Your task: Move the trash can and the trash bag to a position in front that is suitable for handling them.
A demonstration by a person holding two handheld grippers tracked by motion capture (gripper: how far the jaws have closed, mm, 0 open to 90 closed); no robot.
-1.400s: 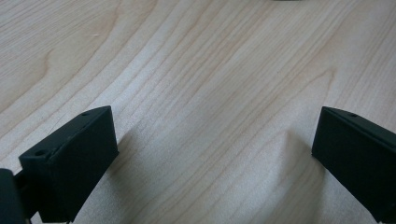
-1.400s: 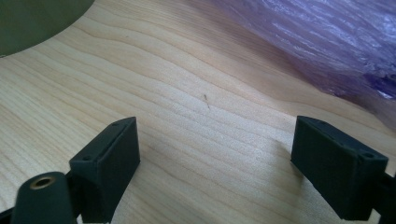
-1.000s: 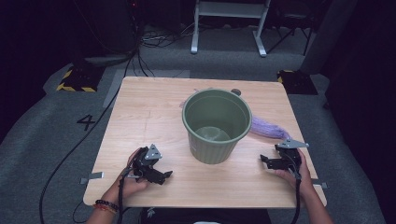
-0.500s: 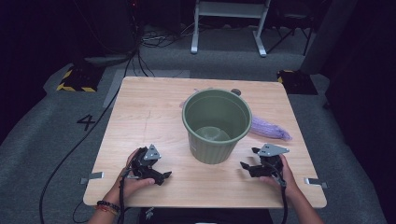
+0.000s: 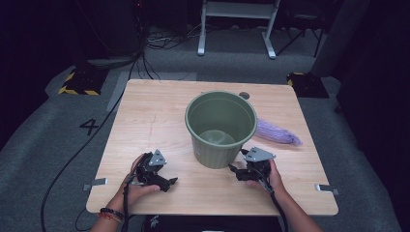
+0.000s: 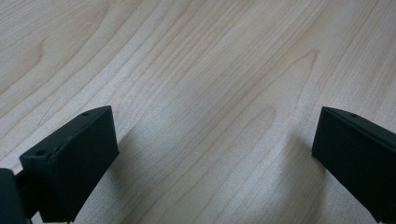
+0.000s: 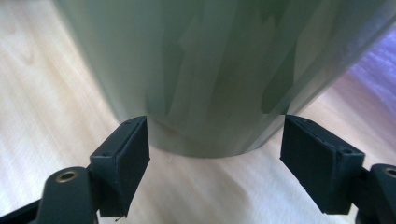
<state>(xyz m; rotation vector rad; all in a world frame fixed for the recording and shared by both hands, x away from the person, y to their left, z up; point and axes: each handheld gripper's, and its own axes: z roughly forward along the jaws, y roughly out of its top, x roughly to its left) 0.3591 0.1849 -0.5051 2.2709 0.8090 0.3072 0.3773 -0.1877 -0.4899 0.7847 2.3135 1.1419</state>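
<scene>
A green plastic bucket (image 5: pixel 212 153) stands upright in the middle of the wooden table (image 5: pixel 154 111), with nothing visible inside it. A purple mesh bundle (image 5: pixel 275 131) lies on the table just right of it. My right gripper (image 5: pixel 237 162) sits low at the bucket's front right, pointing at its base. In the right gripper view the bucket wall (image 7: pixel 210 70) stands just ahead of the jaws. Its jaws (image 7: pixel 215 135) are open and have just been closing a little, with nothing between the pads. My left gripper (image 5: pixel 167 180) rests at the front left, open over bare wood (image 6: pixel 215 130).
A small dark round spot (image 5: pixel 244 95) marks the table behind the bucket. Tape tabs (image 5: pixel 326 188) stick out at the front edge. Cables (image 5: pixel 67 159) trail over the grey floor at left, and a white frame (image 5: pixel 237 24) stands behind the table.
My right hand has slid left along the front of the table, from near the right edge up to the bucket's base. The left hand has stayed put.
</scene>
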